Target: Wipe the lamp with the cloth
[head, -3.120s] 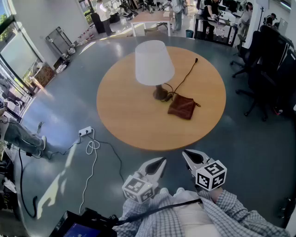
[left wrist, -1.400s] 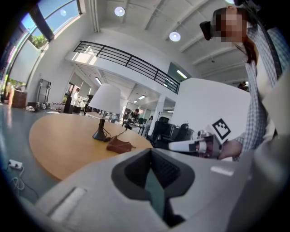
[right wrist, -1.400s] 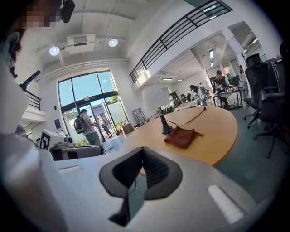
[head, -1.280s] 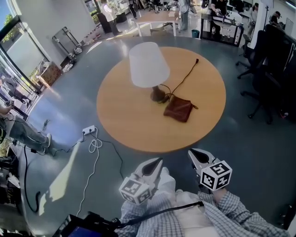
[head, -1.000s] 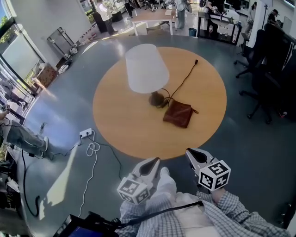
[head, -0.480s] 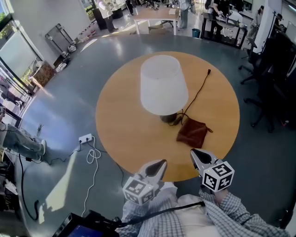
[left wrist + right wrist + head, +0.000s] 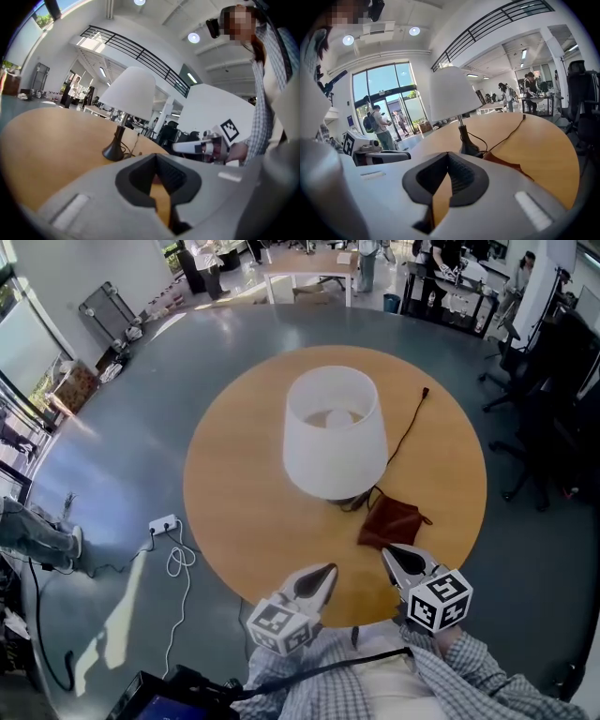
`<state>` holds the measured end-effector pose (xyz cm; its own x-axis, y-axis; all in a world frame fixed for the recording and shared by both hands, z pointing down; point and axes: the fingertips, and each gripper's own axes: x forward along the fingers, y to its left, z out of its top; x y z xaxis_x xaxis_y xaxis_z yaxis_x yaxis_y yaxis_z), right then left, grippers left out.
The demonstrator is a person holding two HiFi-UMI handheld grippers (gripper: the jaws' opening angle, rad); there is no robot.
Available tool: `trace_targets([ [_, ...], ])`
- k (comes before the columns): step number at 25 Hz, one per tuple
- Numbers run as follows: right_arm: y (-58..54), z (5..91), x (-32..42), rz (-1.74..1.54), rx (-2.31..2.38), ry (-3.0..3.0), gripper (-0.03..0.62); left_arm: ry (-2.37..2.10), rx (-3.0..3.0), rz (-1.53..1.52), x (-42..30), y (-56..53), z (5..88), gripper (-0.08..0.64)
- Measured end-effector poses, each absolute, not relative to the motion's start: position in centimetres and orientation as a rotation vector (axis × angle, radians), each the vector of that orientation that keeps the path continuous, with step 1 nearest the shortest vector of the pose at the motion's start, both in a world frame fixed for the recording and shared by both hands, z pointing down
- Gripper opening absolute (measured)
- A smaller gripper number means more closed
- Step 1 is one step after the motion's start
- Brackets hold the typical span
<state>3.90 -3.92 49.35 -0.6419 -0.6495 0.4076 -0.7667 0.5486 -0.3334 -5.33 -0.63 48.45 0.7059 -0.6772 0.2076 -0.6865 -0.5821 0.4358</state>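
Two closed, empty tools at bottom centre: left tongs, right tongs. Risk: lifting the crumpled brown cloth snags the thin black cord, tipping the white-shaded lamp.

A round wooden desk is standing on a glossy grey floor. Daylight is glaring off that floor at the left, black office chairs are sitting at the right, and a white power strip is lying nearby.

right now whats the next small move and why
Probably open the right claw and ease it forward to the cloth: it is shut and empty, and the cloth lies untouched on the table just ahead of it, beside the lamp.
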Motion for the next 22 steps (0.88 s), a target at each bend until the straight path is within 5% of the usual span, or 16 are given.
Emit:
trace_targets([
  [11,-9.9,48.7,4.6,0.667,1.128,-2.594,0.003,-1.028,2.352,-0.212,-5.3,-7.2,49.0,0.002],
  [22,-12.8,49.7,4.0,0.641,1.035,-2.584,0.003,-0.864,2.185,-0.623,-5.6,-11.8,46.3,0.275],
])
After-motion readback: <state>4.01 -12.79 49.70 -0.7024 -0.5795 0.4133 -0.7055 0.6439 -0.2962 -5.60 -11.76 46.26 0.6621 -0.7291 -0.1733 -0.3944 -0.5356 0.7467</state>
